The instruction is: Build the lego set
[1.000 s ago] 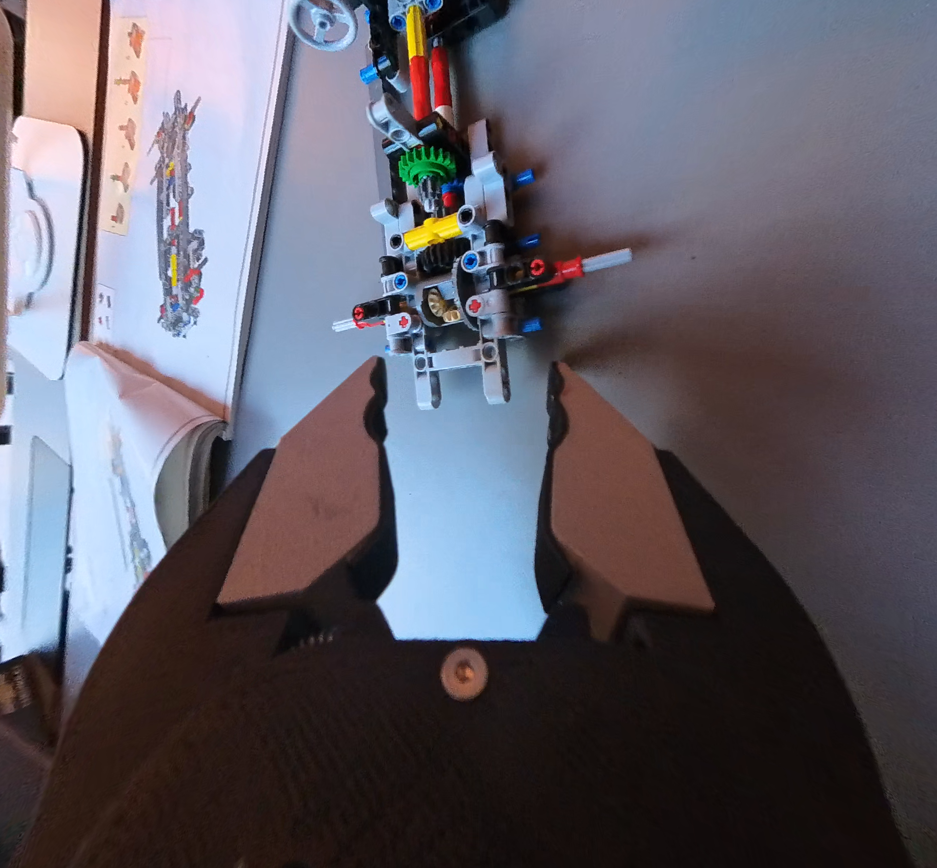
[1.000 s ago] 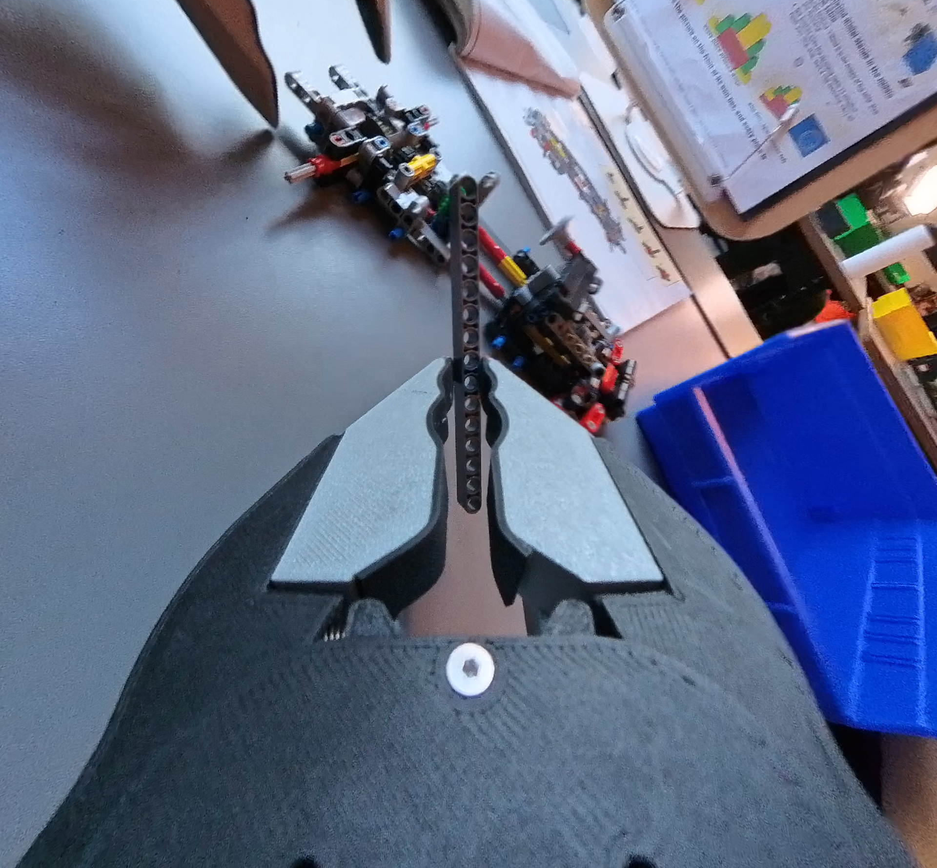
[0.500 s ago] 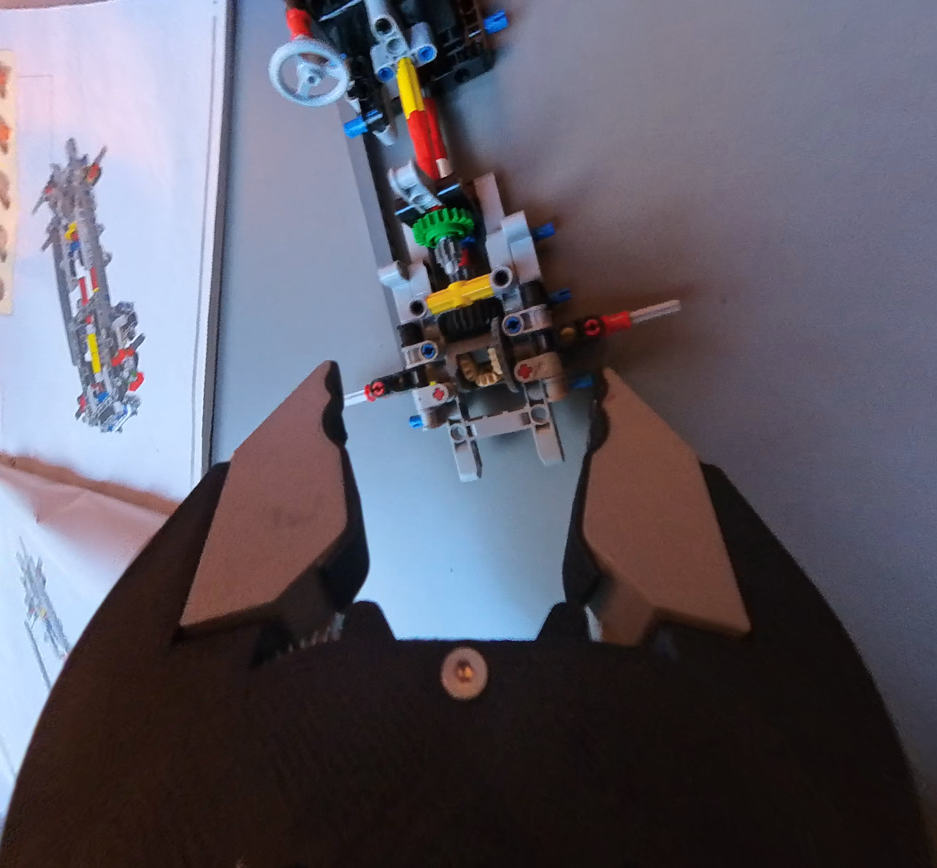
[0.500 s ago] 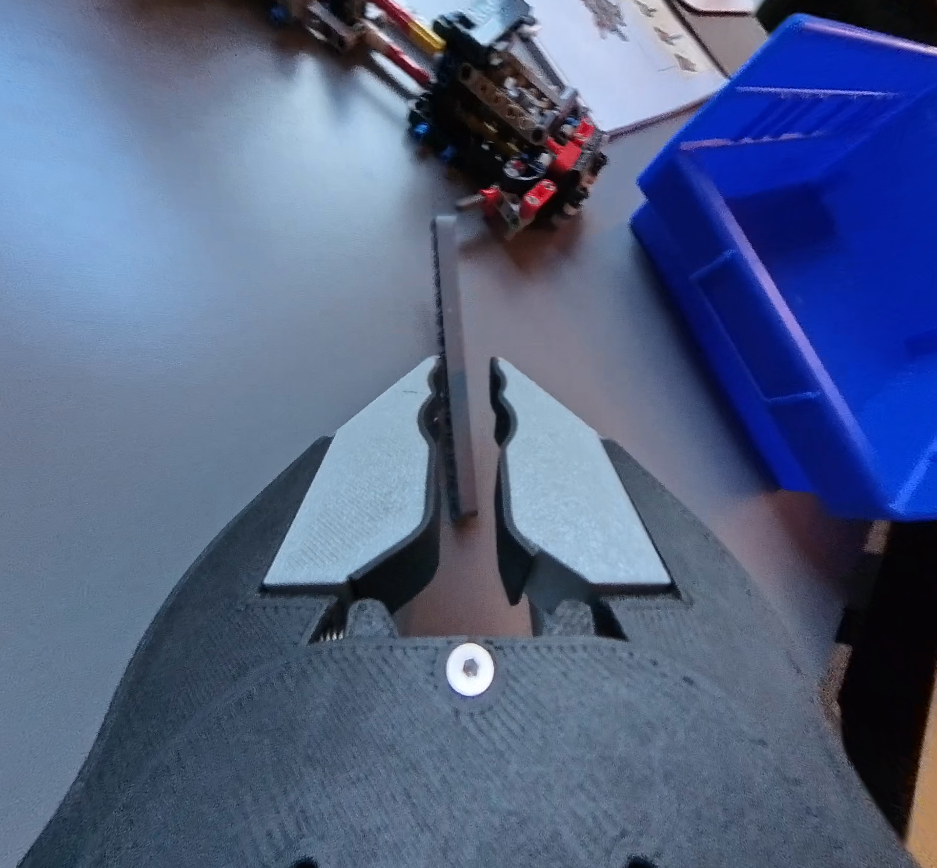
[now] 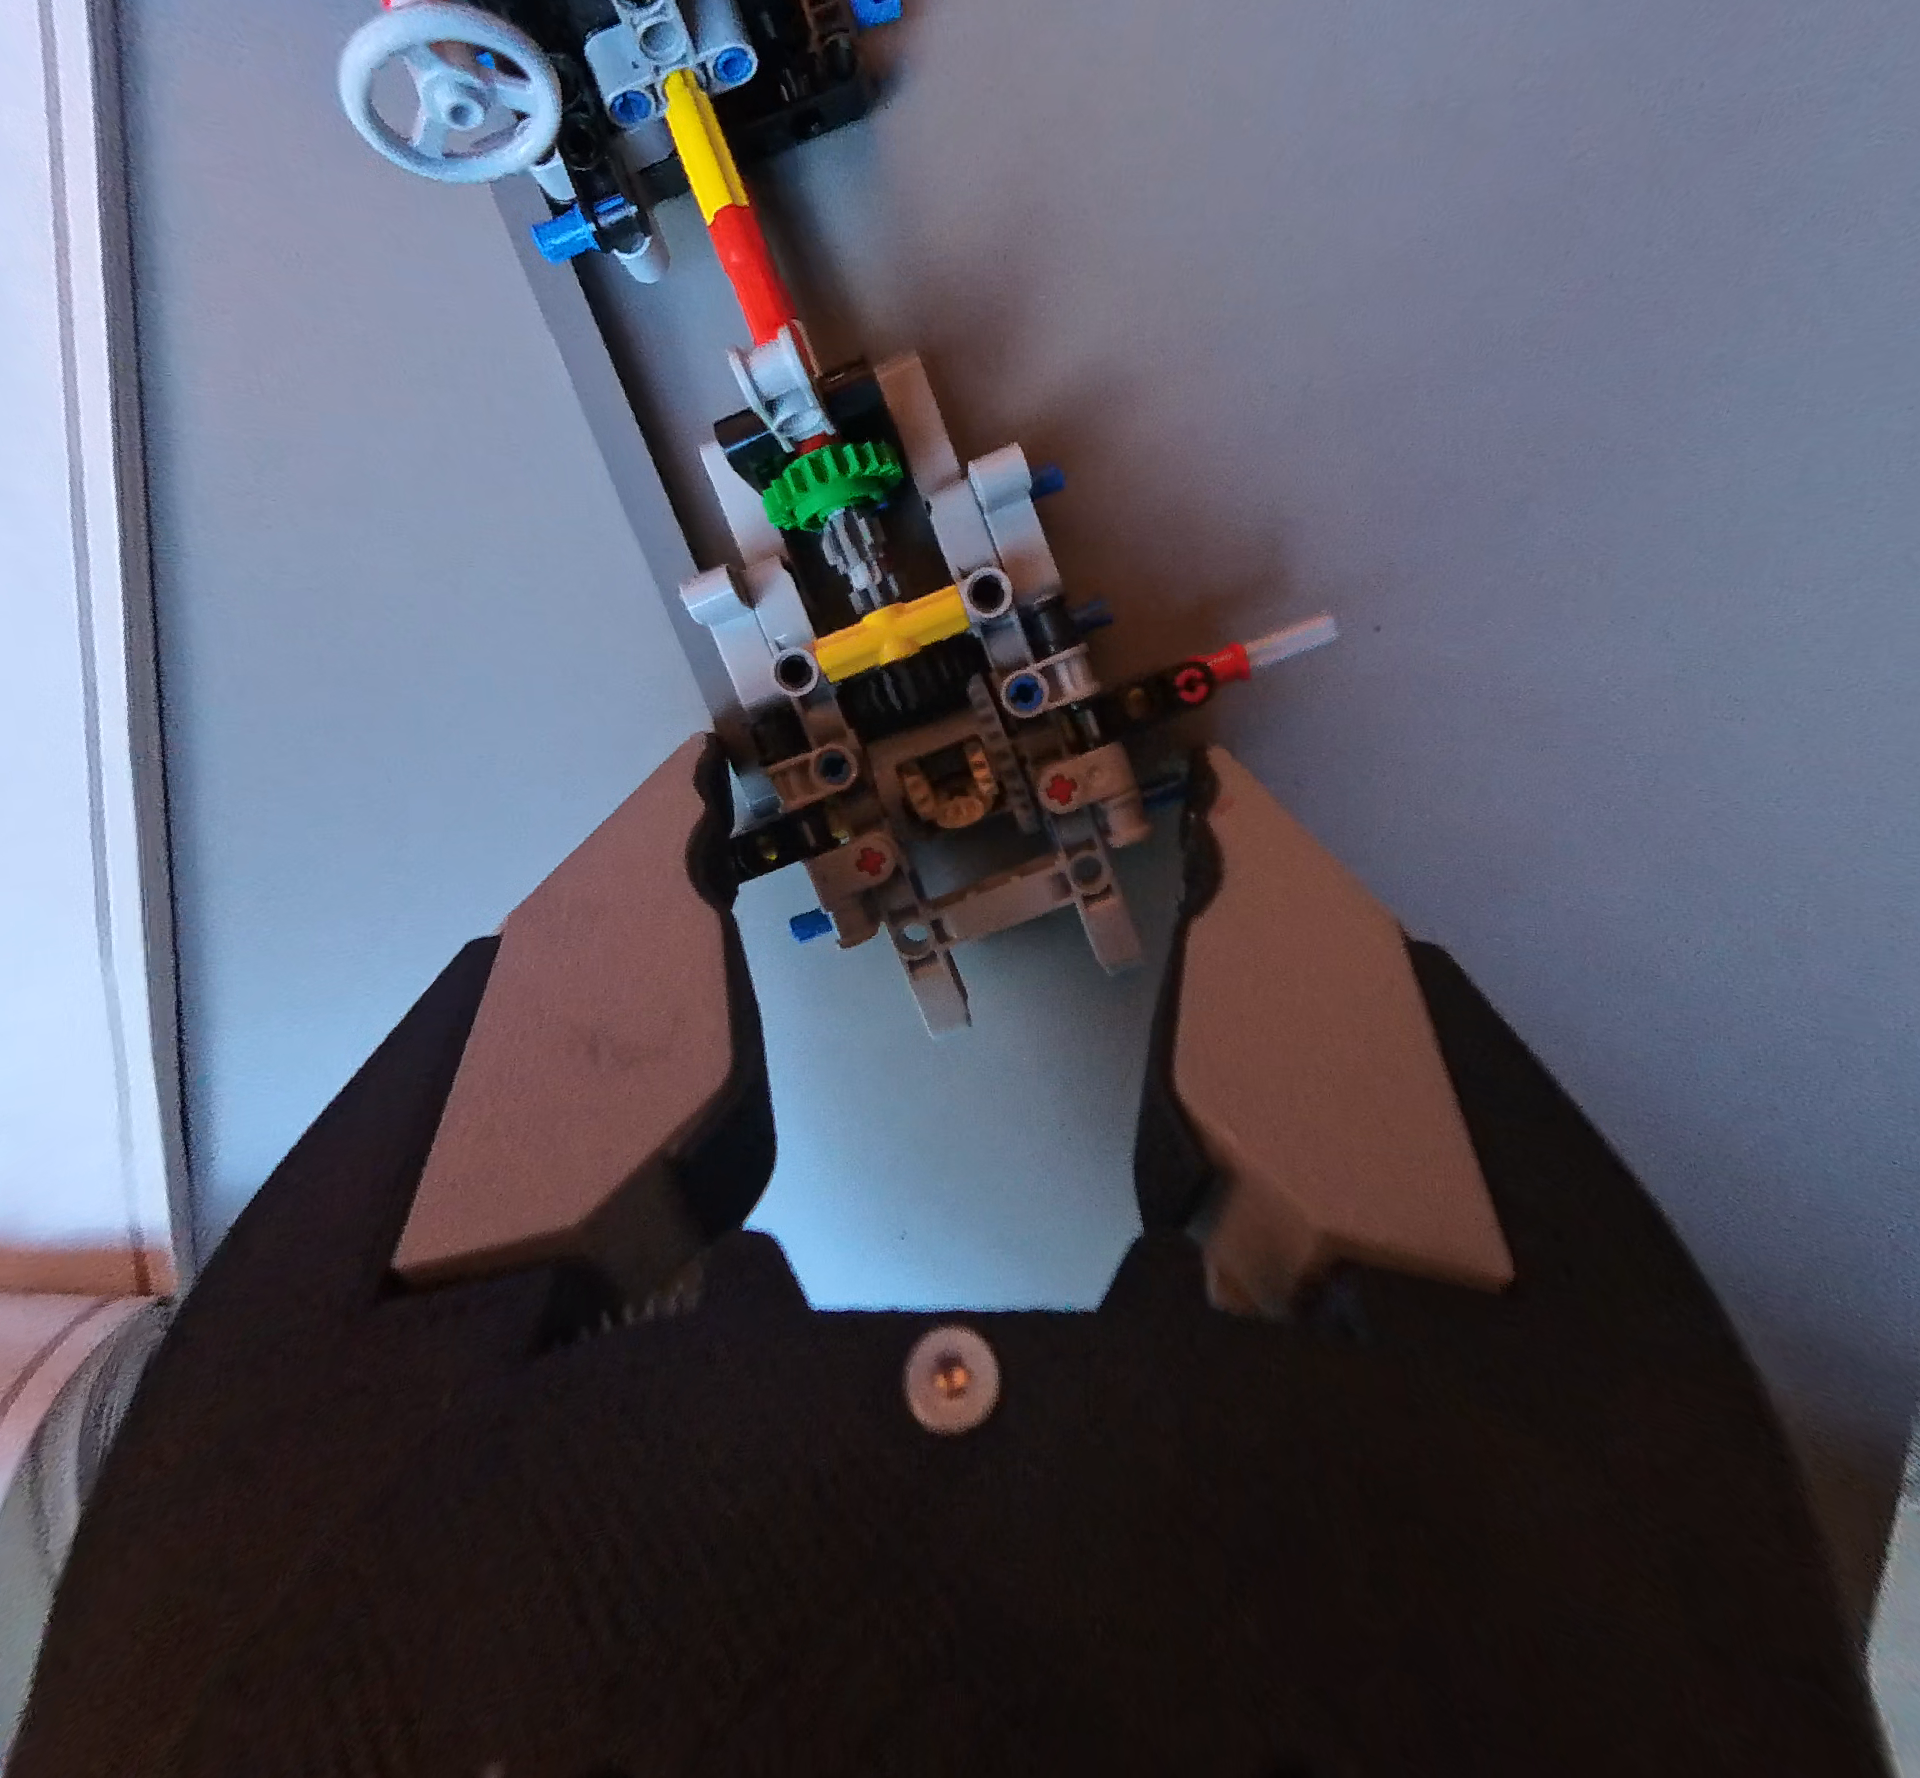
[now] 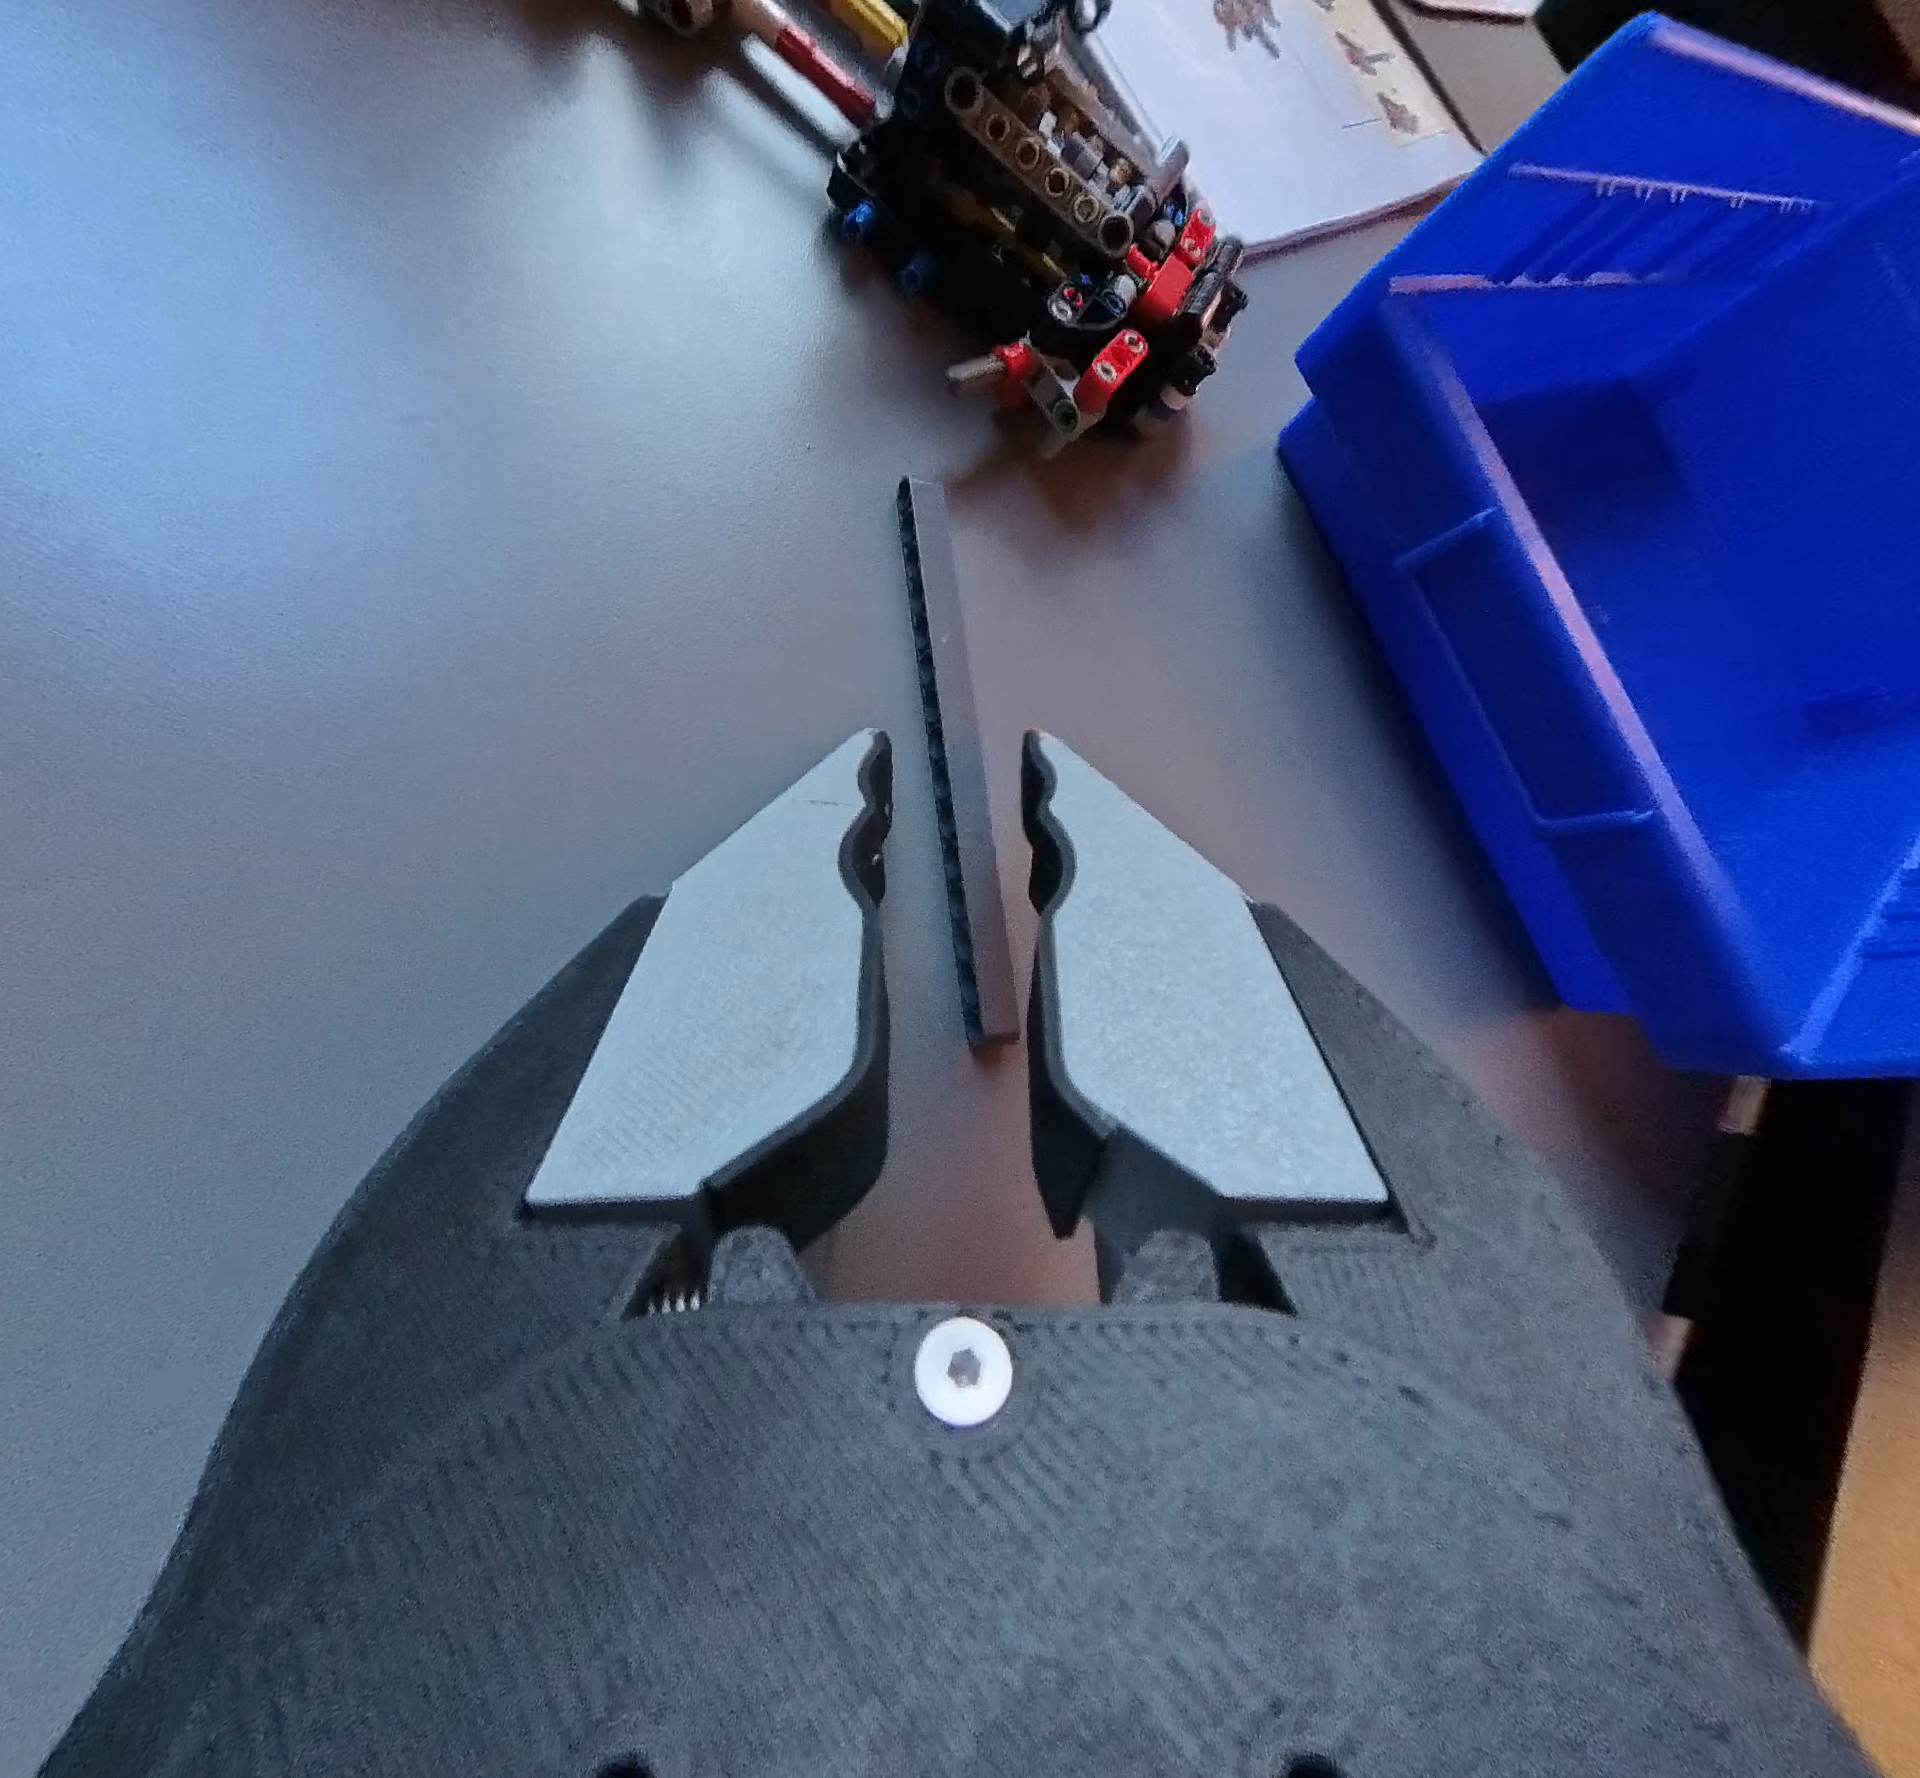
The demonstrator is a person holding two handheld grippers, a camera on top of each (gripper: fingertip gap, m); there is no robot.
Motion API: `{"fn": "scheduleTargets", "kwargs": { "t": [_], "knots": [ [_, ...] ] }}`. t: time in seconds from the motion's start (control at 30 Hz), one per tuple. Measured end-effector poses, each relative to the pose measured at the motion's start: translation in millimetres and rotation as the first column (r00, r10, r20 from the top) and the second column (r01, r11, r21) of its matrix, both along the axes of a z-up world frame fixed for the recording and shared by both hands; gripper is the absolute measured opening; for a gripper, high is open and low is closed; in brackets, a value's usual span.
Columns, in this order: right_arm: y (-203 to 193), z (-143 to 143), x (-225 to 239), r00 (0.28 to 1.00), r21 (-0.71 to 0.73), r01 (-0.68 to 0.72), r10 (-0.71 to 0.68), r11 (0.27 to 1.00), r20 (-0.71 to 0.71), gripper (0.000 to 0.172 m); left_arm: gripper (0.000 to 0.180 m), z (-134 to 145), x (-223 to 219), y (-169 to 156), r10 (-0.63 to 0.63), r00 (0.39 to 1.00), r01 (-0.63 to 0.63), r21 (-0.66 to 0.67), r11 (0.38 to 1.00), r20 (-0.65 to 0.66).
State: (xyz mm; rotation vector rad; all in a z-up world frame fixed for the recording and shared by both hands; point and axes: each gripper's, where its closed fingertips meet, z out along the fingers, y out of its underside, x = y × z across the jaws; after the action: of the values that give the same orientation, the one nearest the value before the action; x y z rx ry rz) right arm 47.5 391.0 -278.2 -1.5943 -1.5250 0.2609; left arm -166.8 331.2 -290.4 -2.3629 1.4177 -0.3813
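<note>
1. Since the earlier frame, the left gripper (image 5: 951, 793) has been advancing; its wide-open jaws are now straddling the toy chassis (image 5: 914, 741) near the booklet (image 5: 52, 481), so closing is plausibly next.
2. Right gripper (image 6: 956, 793) jaws are parting, no longer gripping the black beam (image 6: 951, 752), now lying on the worktop (image 6: 416, 585) beside the blue bin (image 6: 1662, 585); retreating seems next.

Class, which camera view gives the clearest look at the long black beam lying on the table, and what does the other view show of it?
The right wrist view: the long black beam lies flat on the table between the right tool's open fingers, untouched by either. The left wrist view does not show it.
</note>
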Motion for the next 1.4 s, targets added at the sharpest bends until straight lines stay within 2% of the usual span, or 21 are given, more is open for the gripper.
{"fn": "scheduleTargets", "kwargs": {
  "t": [0.17,0.23,0.27,0.4,0.43,0.5,0.6,0.67,0.73,0.83,0.93,1.07,1.17,1.23,1.3,1.4],
  "knots": [
    [-13.6,21.0,-21.7,0.990,-0.063,-0.060,0.052,0.996,-0.134,0.030,0.085,5.7,-0.9,-1.0,-0.020,0.999,0.025,-0.114,0.993,0.043],
    [-11.5,24.8,-32.2,0.992,-0.018,-0.060,0.058,0.998,-0.112,0.049,0.085,8.8,-1.4,-1.9,-0.025,0.997,0.037,-0.172,0.984,0.074],
    [-8.3,25.4,-38.1,0.994,0.020,-0.059,0.061,0.998,-0.090,0.059,0.085,10.5,-1.8,-2.3,-0.028,0.995,0.047,-0.202,0.978,0.092],
    [20.8,26.3,-62.4,0.996,0.253,-0.058,0.039,0.966,0.080,0.071,0.084,17.5,-4.0,-2.7,-0.029,0.985,0.083,-0.321,0.943,0.171],
    [27.0,27.7,-70.9,0.992,0.305,-0.077,0.044,0.949,0.115,0.074,0.079,18.4,-5.5,-2.4,-0.025,0.983,0.089,-0.350,0.933,0.183],
    [38.7,30.3,-87.4,0.981,0.387,-0.128,0.059,0.913,0.185,0.077,0.054,18.8,-8.7,-5.3,-0.019,0.979,0.107,-0.430,0.897,0.204],
    [49.0,24.1,-108.3,0.951,0.396,-0.225,0.112,0.890,0.288,0.084,0.037,16.8,-9.1,-1.9,0.047,0.967,0.094,-0.526,0.845,0.250],
    [51.1,21.1,-111.7,0.935,0.395,-0.264,0.133,0.880,0.329,0.077,0.041,19.8,-6.3,-0.6,0.101,0.949,0.091,-0.564,0.821,0.299],
    [40.9,20.9,-106.9,0.932,0.338,-0.281,0.171,0.898,0.318,0.072,0.055,25.0,-5.8,-2.4,0.095,0.934,0.102,-0.509,0.855,0.346],
    [24.9,17.2,-91.1,0.939,0.228,-0.285,0.223,0.931,0.262,0.069,0.064,41.8,-8.9,-12.5,0.090,0.917,0.076,-0.391,0.917,0.388],
    [23.2,11.4,-77.9,0.951,0.186,-0.248,0.203,0.951,0.231,0.068,0.069,48.3,-15.1,-12.8,0.207,0.925,-0.130,-0.249,0.960,0.317],
    [22.7,11.9,-81.3,0.974,0.147,-0.204,0.185,0.968,0.133,0.068,0.080,44.6,-8.2,-17.5,0.368,0.895,-0.355,-0.096,0.930,0.252],
    [20.4,19.3,-90.0,0.982,0.137,-0.188,0.183,0.973,0.045,0.067,0.084,34.1,-15.5,-9.7,0.508,0.849,-0.510,-0.028,0.860,0.147],
    [17.3,28.2,-92.5,0.982,0.144,-0.185,0.187,0.972,0.003,0.067,0.085,37.2,-9.0,-5.2,0.507,0.850,-0.514,0.008,0.858,0.144],
    [12.7,33.7,-93.1,0.979,0.113,-0.185,0.193,0.976,-0.064,0.066,0.088,39.2,1.9,-4.1,0.493,0.859,-0.496,-0.013,0.868,0.138],
    [13.2,31.2,-87.4,0.978,0.068,-0.176,0.182,0.982,-0.099,0.066,0.096,32.4,9.8,1.8,0.468,0.882,-0.469,-0.006,0.883,0.053]
  ]
}}
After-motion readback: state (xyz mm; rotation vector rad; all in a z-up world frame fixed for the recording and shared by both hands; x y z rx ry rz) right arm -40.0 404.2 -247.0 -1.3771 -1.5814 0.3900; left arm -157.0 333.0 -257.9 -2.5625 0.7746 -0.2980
